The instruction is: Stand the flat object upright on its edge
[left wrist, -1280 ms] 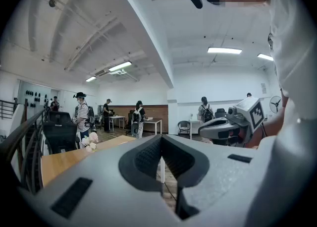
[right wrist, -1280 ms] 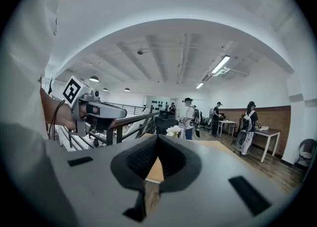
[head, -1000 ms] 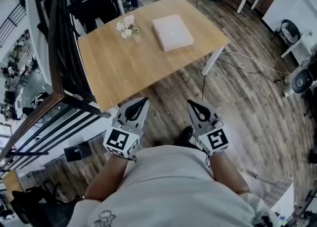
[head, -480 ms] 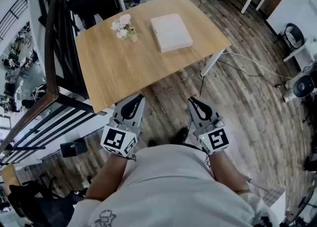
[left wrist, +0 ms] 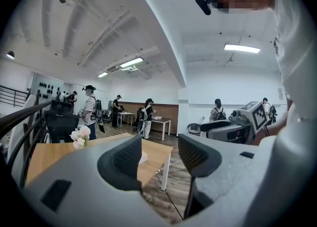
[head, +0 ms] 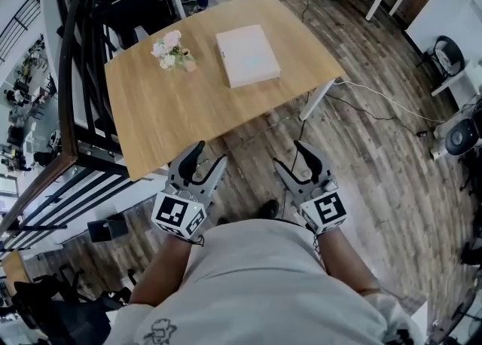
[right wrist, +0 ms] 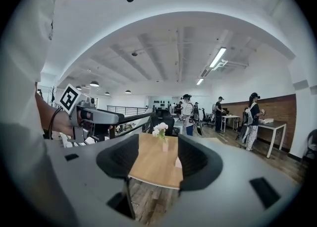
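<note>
On the far half of the counter (head: pixel 169 114), the flat object (head: pixel 248 56), a pale rectangular slab, is lying on its broad face, just beside a small bunch of flowers (head: pixel 172 51) and touched by nothing. Nothing of the task is being shown as done: the slab is not yet being raised, gripped or even reached, so the approach, the hold at an edge, the tipping up and the balancing are all being left to do. The left gripper (head: pixel 209 154) and the right gripper (head: pixel 290 155) are being held side by side over the wooden floor (head: pixel 361 155), by the counter's near edge and well apart from the slab, both being pointed roughly level toward it. The jaws of each have just been opening and are being held wide, with nothing between them but air; in the right gripper view the counter and the slab are being framed far off in the gap, and in the left gripper view the slab is being seen just past one jaw, distant
</note>
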Demonstrator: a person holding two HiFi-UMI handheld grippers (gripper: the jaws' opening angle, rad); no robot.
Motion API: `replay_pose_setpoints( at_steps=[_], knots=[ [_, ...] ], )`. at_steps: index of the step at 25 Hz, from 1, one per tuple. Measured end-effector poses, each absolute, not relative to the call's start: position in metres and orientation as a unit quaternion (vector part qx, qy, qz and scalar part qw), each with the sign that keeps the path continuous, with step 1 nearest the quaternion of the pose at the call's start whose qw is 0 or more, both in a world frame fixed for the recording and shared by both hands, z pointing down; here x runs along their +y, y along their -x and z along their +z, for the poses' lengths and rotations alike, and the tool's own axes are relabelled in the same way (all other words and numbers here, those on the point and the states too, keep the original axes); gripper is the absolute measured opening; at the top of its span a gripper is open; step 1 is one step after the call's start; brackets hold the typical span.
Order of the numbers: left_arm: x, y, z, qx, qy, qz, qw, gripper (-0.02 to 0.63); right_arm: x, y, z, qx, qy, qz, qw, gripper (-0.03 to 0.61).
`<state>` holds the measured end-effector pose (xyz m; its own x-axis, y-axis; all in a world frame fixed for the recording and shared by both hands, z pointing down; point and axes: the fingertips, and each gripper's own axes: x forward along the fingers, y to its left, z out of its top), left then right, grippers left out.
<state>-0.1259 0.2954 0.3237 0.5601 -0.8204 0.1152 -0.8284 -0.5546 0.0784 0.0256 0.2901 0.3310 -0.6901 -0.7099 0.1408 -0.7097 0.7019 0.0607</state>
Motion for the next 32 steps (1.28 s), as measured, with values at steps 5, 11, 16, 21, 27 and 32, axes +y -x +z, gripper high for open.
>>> replay_pose_setpoints(
  at_steps=[5, 11, 16, 21, 27, 32],
  knots=[
    [0.279, 0.092, 0.329, -0.470, -0.879, 0.044, 0.067, 0.224, 0.274, -0.064, 0.339, -0.918, -0.388, 0.018, 0.077, 0.256],
    [0.265, 0.060, 0.331, -0.472, -0.878, 0.048, 0.063, 0.224, 0.265, -0.105, 0.346, -0.917, -0.390, 0.022, 0.077, 0.257],
    [0.252, 0.042, 0.334, -0.466, -0.881, 0.051, 0.066, 0.224, 0.253, -0.125, 0.350, -0.914, -0.398, 0.029, 0.078, 0.256],
    [0.234, 0.038, 0.341, -0.463, -0.882, 0.051, 0.073, 0.224, 0.238, -0.130, 0.351, -0.912, -0.400, 0.028, 0.081, 0.258],
    [0.193, 0.033, 0.348, -0.457, -0.884, 0.047, 0.081, 0.224, 0.202, -0.135, 0.355, -0.909, -0.406, 0.033, 0.088, 0.257],
    [0.149, 0.032, 0.351, -0.456, -0.885, 0.050, 0.080, 0.224, 0.159, -0.133, 0.355, -0.909, -0.406, 0.037, 0.088, 0.256]
  ],
)
